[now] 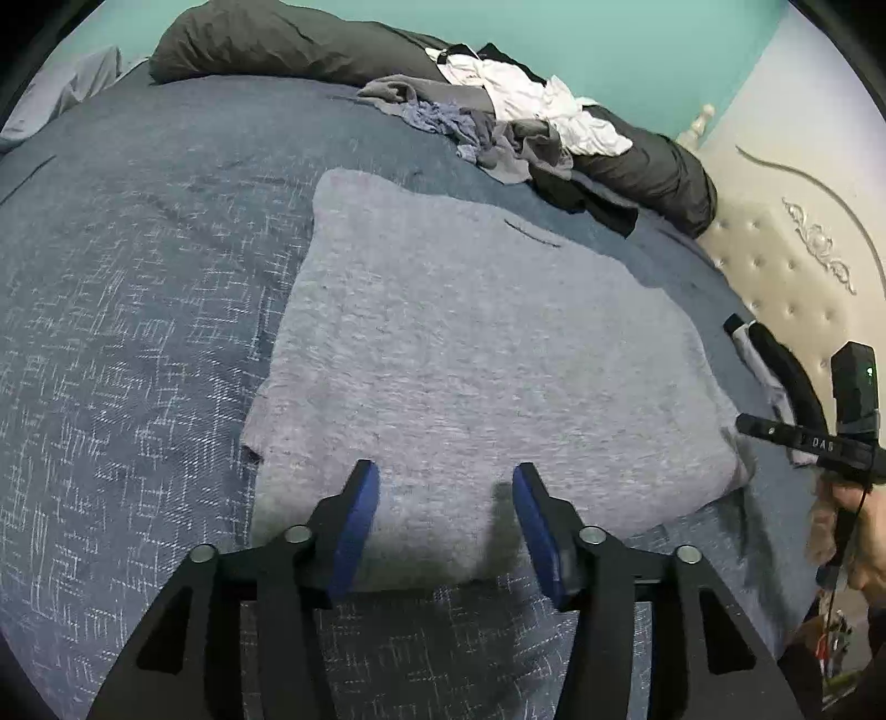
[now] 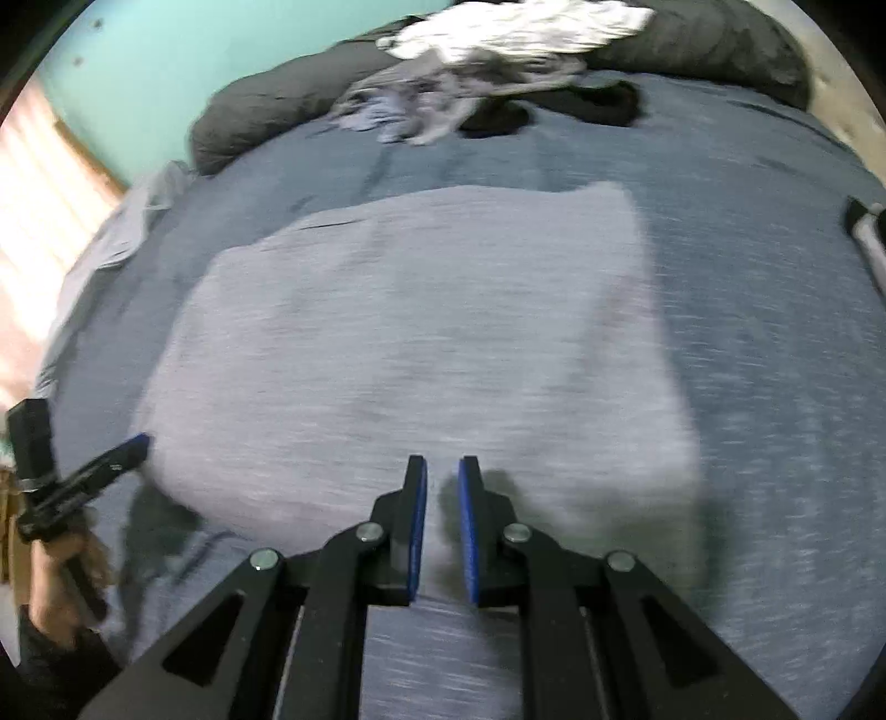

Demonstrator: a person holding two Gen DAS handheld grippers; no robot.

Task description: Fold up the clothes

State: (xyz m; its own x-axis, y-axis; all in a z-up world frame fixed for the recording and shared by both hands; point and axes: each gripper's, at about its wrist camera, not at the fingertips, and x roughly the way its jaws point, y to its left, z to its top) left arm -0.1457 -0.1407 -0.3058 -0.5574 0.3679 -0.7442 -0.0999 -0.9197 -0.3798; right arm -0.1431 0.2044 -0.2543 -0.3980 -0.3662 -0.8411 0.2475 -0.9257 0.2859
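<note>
Your left gripper [image 1: 446, 482] stood with its jaws apart over the near edge of the grey folded garment [image 1: 470, 360]. Nothing was between the blue pads [image 1: 360, 520]; they did not press on the cloth. No earlier picture is given, so I speak only of how they stood.

Your right gripper [image 2: 443, 476] had its jaws almost together, with only a narrow gap between the blue pads [image 2: 418, 526]. The grey cloth showed through this gap, but I could not see any cloth pinched there. This view was blurred.

The grey folded garment [image 2: 415, 354] lay flat on the blue bedspread [image 1: 138, 304], about in the middle of the bed, as a rough rectangle. Its near edge was just under both grippers.

In the right wrist view your left gripper [image 2: 130, 448] appeared at the left border, beside the garment's near left corner, with your hand [image 2: 61, 576] under it.

Farther away, near the dark pillows [image 1: 266, 44], a pile of unfolded clothes [image 1: 498, 122] lay on the bed, white, grey and black pieces mixed together. It was well apart from the folded garment. A cream padded headboard [image 1: 786, 266] stood at the right side.
</note>
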